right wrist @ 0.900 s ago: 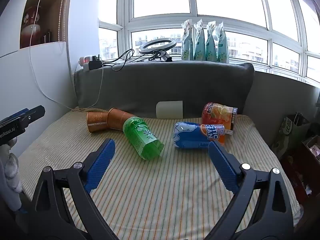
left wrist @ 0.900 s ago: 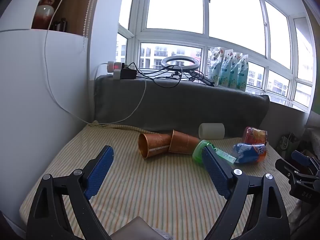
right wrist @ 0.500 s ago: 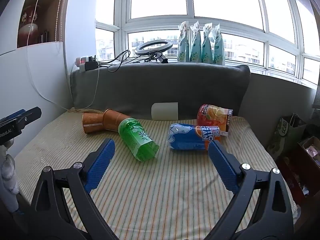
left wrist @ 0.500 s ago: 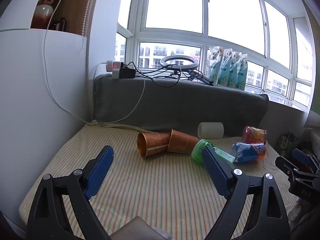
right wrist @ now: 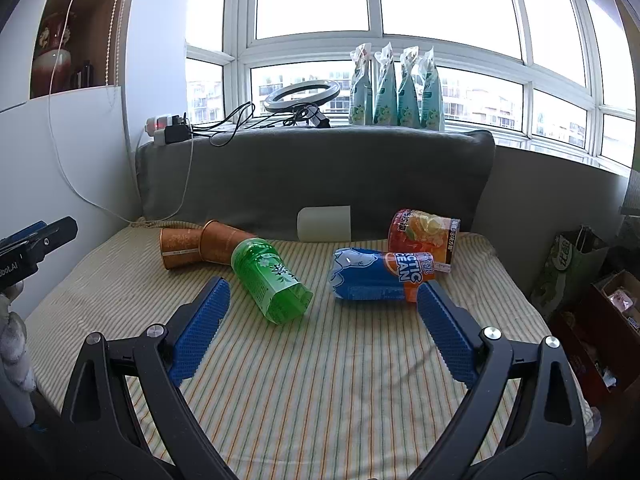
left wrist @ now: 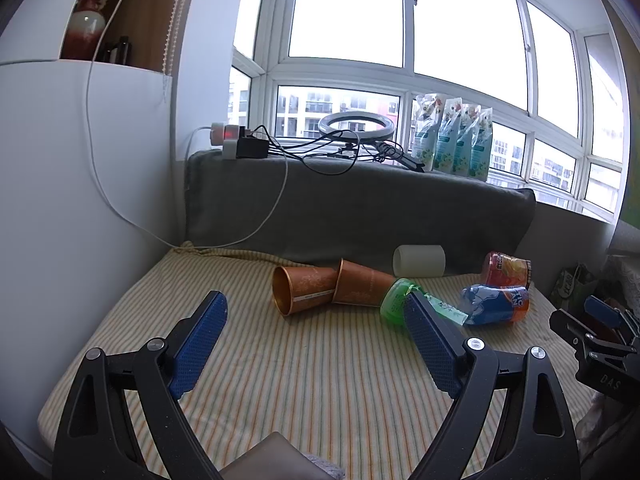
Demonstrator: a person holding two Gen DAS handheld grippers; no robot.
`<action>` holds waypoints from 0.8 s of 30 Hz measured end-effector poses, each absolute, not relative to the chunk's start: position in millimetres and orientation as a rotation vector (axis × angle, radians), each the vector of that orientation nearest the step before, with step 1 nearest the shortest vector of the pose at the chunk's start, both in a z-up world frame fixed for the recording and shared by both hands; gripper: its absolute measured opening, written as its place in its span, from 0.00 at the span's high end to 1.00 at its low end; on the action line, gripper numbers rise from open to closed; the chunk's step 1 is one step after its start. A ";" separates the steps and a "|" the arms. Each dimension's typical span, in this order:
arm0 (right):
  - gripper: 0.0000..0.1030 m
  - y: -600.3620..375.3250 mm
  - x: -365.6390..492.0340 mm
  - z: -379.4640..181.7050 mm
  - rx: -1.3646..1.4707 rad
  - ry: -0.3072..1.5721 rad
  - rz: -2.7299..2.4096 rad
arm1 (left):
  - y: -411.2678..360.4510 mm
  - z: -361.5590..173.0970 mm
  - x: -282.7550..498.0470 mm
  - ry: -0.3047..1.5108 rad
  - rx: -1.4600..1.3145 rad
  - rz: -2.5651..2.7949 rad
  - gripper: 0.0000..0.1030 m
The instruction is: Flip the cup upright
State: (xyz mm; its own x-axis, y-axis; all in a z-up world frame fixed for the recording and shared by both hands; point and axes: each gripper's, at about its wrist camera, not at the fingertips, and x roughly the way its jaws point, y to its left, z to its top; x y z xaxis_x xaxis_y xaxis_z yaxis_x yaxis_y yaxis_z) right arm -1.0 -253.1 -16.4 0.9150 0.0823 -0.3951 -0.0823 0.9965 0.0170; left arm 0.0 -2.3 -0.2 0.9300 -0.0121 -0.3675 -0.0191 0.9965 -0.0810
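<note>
**Light cups, gentle grip**

Both your left claw and right claw hover spread and empty. The two copper-coloured paper cups lie on their sides, touching, on the striped cushion. They look light and crushable: pinch the wall mid-body, softly.

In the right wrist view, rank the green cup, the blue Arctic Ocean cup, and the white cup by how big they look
1. blue Arctic Ocean cup and green cup: look alike, so unranked.
2. white cup: smallest-looking, though it lies farthest back.
</note>
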 end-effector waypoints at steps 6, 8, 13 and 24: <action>0.06 -252.7 -0.9 -15.6 0.000 0.406 0.083 | -3.9 0.4 -0.5 0.375 -0.083 0.003 0.13; 0.06 -252.9 -0.7 -15.8 0.000 0.406 0.083 | -3.5 0.1 -0.4 0.376 -0.084 0.004 0.13; 0.06 -253.2 -0.8 -15.8 0.000 0.406 0.083 | -3.5 0.3 -0.4 0.376 -0.083 0.003 0.13; 0.06 -252.4 -0.3 -15.5 -0.003 0.409 0.088 | -7.8 3.1 -1.9 0.377 -0.082 0.001 0.13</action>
State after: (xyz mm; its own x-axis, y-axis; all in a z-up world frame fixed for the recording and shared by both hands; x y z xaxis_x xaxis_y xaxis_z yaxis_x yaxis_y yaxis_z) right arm -0.3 -252.4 -15.5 0.9138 0.0844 -0.3974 -0.0856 0.9962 0.0149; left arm -1.9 -7.8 3.1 0.9298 -0.0142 -0.3678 -0.0164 0.9967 -0.0799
